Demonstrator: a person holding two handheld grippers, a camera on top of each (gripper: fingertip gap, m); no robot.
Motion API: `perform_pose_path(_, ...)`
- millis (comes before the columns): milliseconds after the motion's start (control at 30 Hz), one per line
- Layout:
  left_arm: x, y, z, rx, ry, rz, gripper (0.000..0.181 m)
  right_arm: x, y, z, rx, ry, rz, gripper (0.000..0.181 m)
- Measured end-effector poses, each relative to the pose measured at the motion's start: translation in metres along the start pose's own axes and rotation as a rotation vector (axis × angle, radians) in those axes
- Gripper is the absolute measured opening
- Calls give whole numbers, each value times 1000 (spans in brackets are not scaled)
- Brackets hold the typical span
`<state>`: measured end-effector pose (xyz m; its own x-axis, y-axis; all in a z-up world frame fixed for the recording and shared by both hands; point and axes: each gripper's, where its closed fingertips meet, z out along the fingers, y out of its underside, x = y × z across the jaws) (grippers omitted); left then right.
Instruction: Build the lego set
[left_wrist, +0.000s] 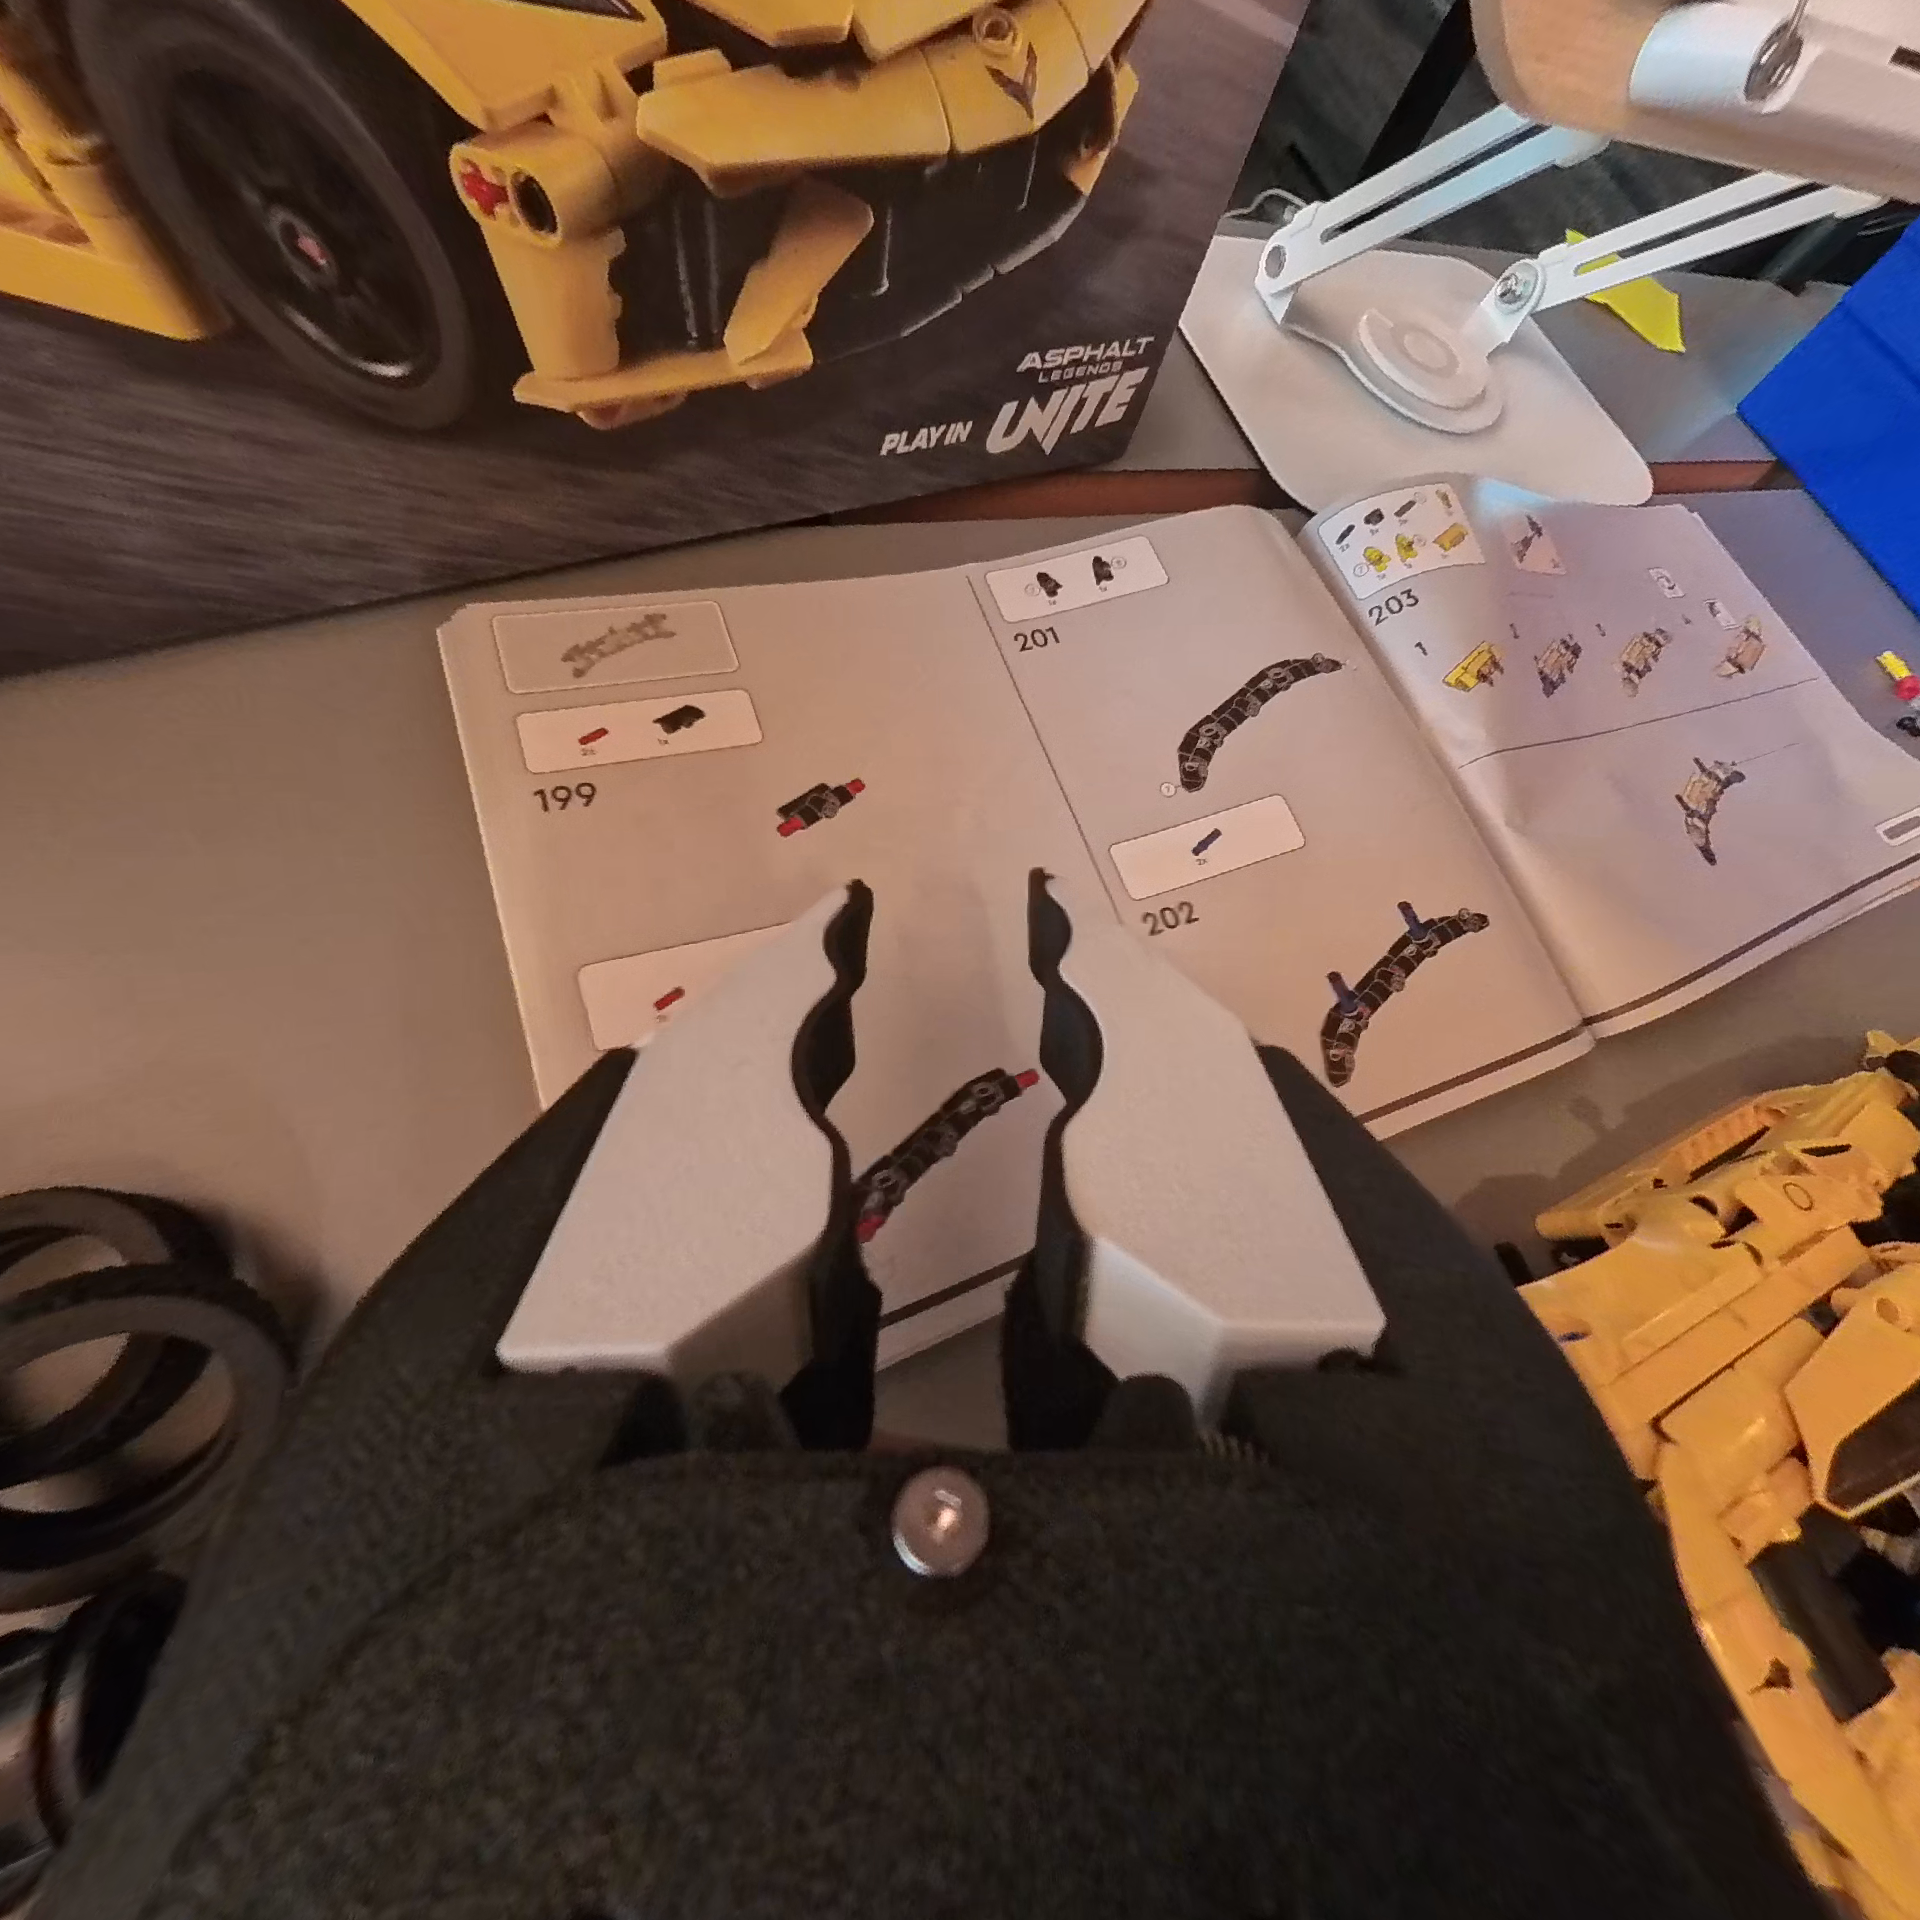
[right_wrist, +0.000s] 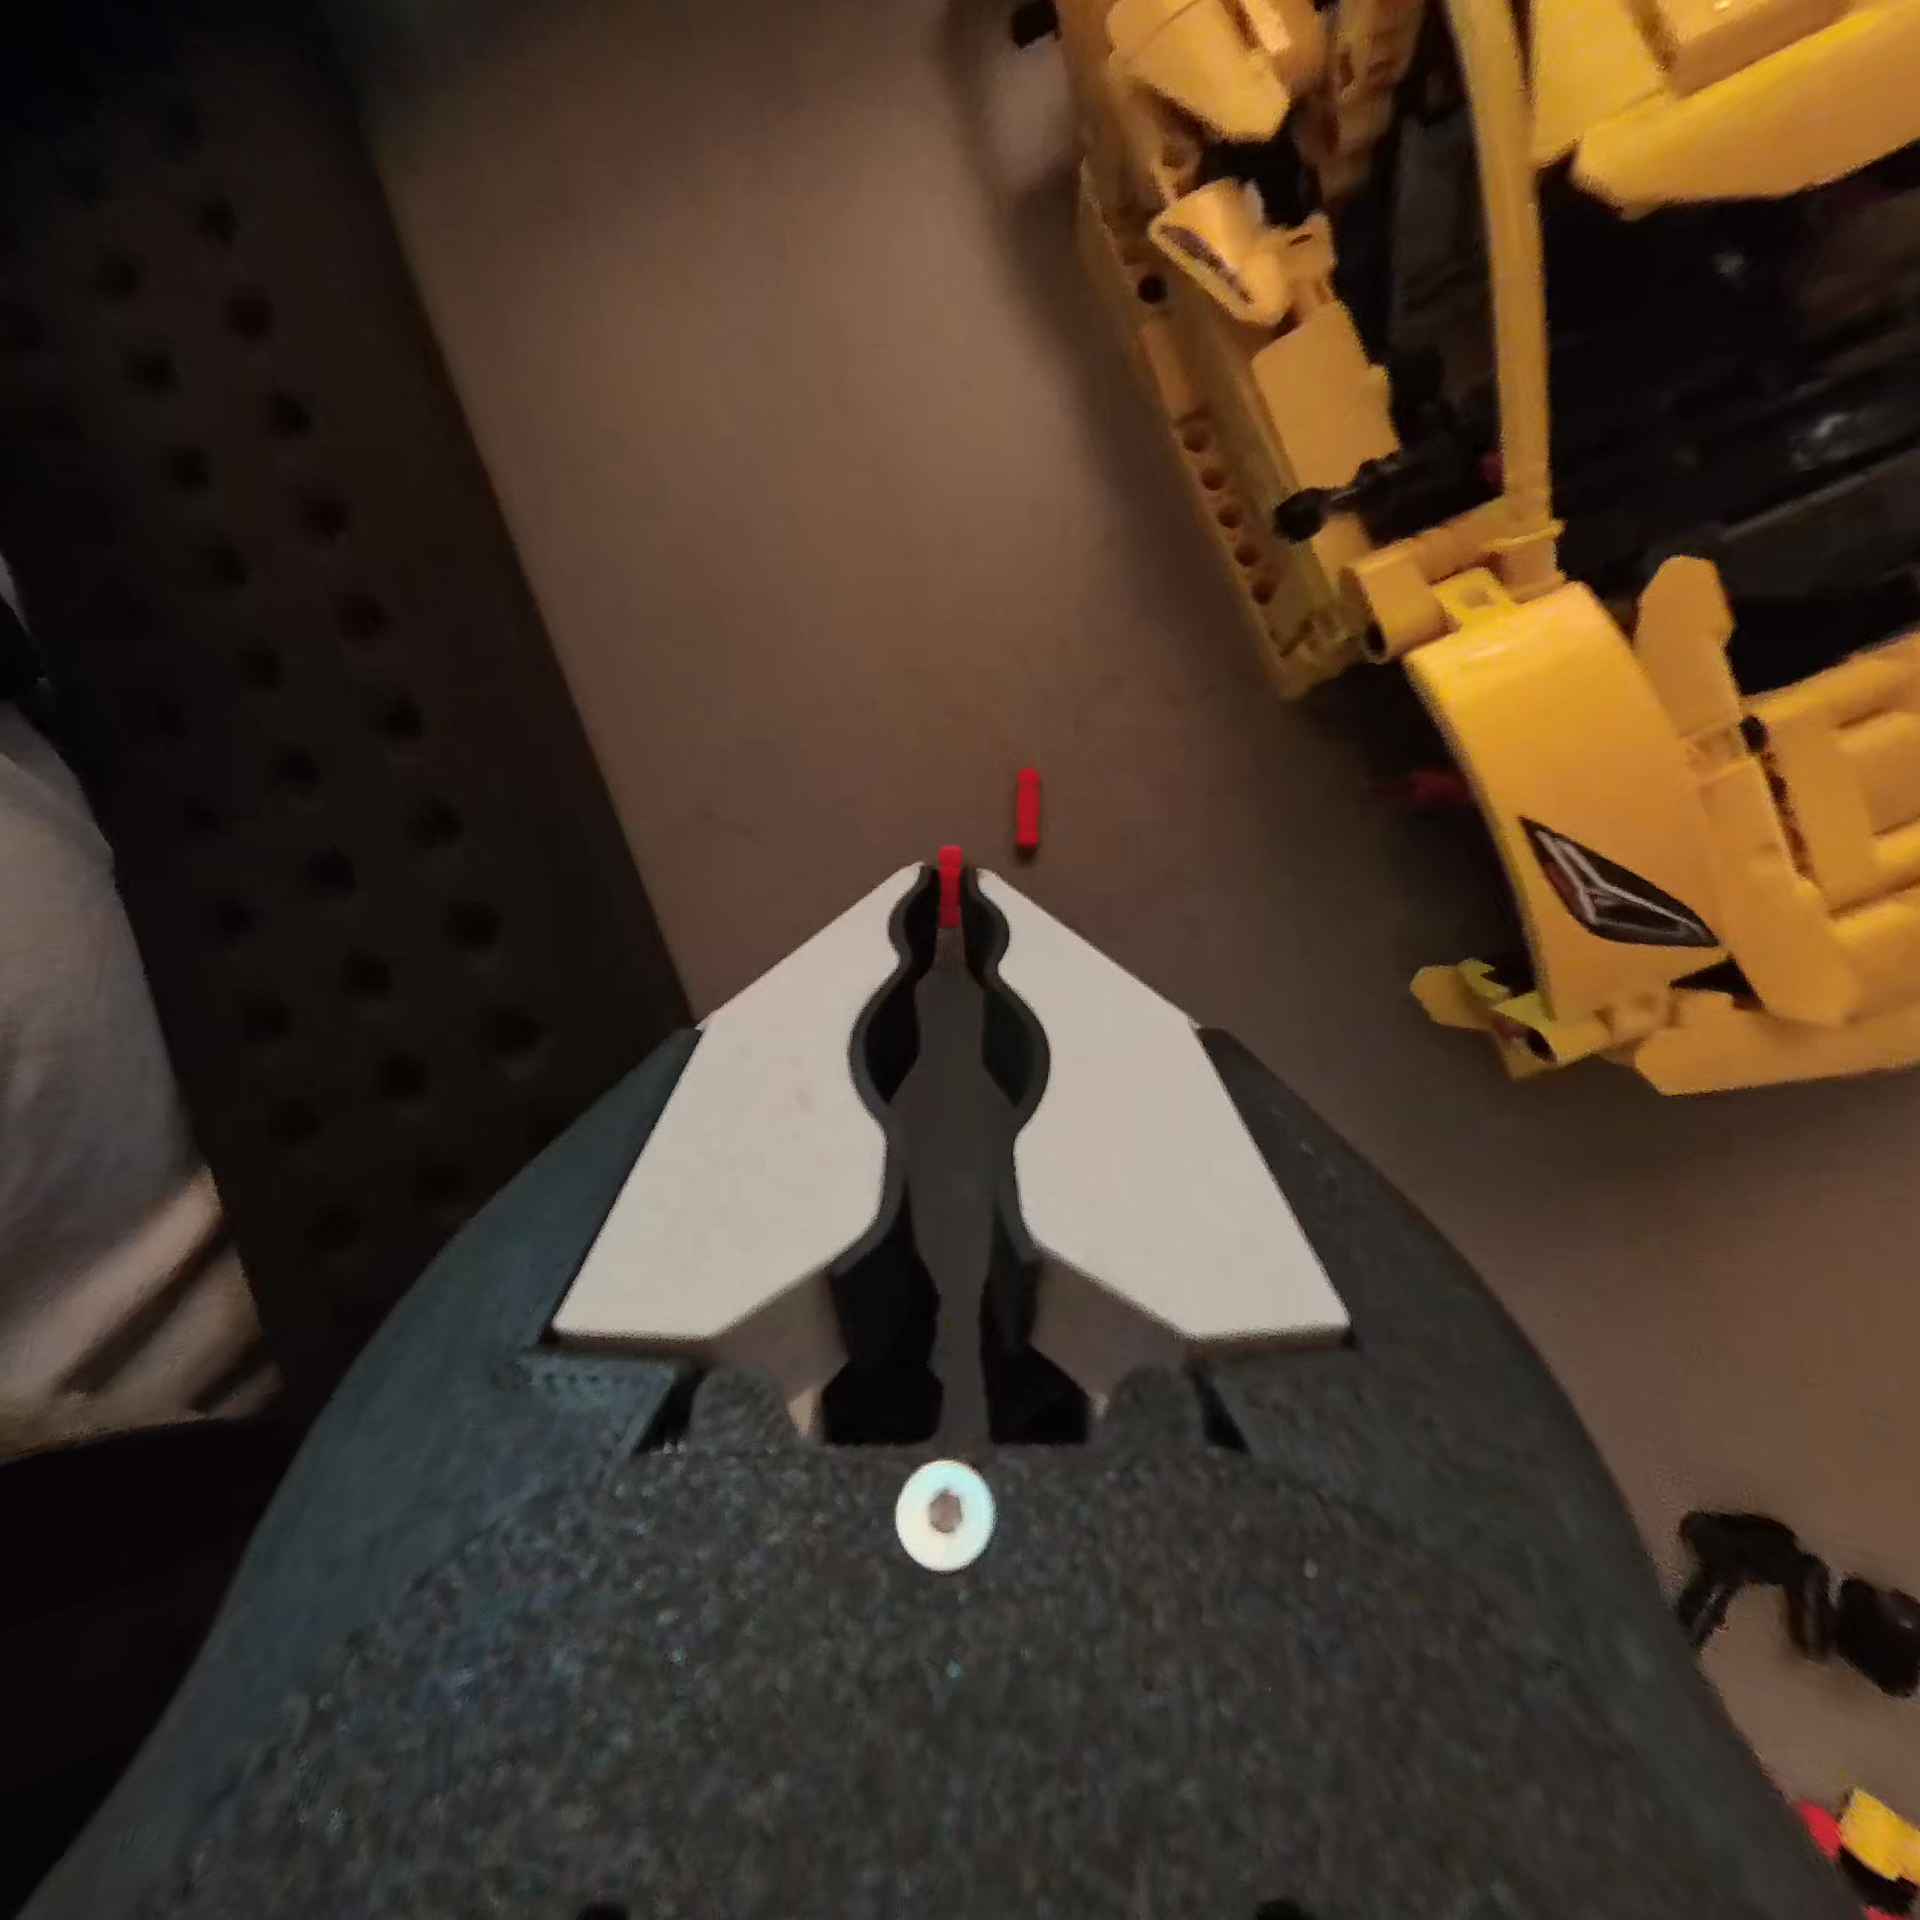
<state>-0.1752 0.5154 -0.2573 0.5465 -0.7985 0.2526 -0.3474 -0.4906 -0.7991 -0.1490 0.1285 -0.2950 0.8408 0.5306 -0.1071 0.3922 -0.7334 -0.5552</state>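
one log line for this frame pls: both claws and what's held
left claw: open, empty, over instruction booklet | right claw: shut on red pin | second red pin: loose on table | yellow car: untouched

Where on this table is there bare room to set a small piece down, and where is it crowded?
Free: the bare strip of table between the dark perforated panel and the yellow car, short of the loose red pin. Also the patch between the box and the black tyres, left of the booklet. Crowded: around the car and the lamp base.
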Motion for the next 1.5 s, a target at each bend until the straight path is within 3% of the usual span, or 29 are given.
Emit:
perform_pose_path(133, -14, 2, -4, -11, -45, -29, 30, 6, 7, 4, -33, 65, -68, 4)
perform_pose_path(300, -22, 1, -7, -5, -58, -55, 30, 3, -1, 1, 18, -24, 23, 16)
perform_pose_path(433, -21, 3, -6, -17, -63, -44, 30, 24, -19, -13, 189, 31, 76, 16)
perform_pose_path(600, -22, 3, -6, -18, -66, -42, 30, 61, -30, -38, 532, 143, 266, 21)
perform_pose_path(733, -27, -1, -11, -13, -75, -31, 31, 76, -35, -62, 647, 258, 249, 16)
perform_pose_path(833, -23, -26, -48, 32, -62, 31, 28, 76, -32, -60, 639, 222, 260, 15)
perform_pose_path(900, -20, -48, -88, 98, -55, 70, 26, 75, -30, -57, 628, 193, 281, 15)
perform_pose_path(967, -24, -51, -128, 102, -76, 108, 26, 74, -31, -60, 650, 180, 284, 15)
perform_pose_path(1067, -26, -19, -175, -8, -104, 181, 27, 76, -31, -61, 657, 180, 299, 15)
perform_pose_path(1233, -32, 81, -220, -217, -214, 341, 27, 76, -33, -64, 681, 158, 310, 14)
perform_pose_path(1333, -34, 132, -234, -286, -257, 285, 25, 74, -33, -63, 675, 152, 304, 14)
perform_pose_path(1400, -27, 157, -238, -320, -202, 218, 26, 73, -33, -60, 662, 143, 305, 14)
perform_pose_path(1500, -31, 176, -251, -343, -185, 182, 26, 73, -32, -58, 654, 136, 307, 13)
